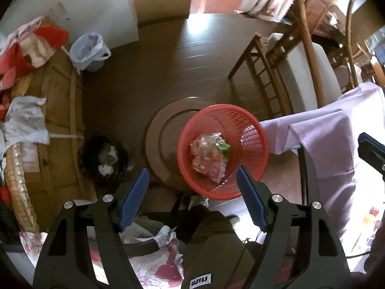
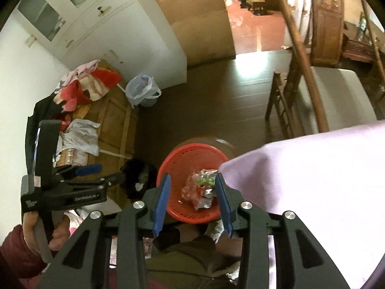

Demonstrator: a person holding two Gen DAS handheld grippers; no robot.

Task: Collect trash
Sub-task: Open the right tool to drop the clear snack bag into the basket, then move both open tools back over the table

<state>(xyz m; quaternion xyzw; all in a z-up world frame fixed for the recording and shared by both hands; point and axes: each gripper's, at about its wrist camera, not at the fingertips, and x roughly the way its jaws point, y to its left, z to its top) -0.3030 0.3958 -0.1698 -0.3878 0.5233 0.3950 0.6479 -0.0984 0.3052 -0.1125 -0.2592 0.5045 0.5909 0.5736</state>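
Hand-held grippers (image 1: 192,197) (image 2: 192,202) apart, seemingly above basket rim (image 1: 204,110).

Red basket (image 2: 192,154) holding crumpled wrappers (image 2: 201,190), fingers (image 2: 161,204) apart.

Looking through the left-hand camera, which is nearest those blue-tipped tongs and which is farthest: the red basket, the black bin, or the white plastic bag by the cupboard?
Judged from the left wrist view, from the left tongs:
1. Red basket, just ahead by the right tip, holding crumpled wrappers.
2. Black bin, on the floor to the left, a little farther.
3. White plastic bag, far off to the upper left, beside the white cupboard.
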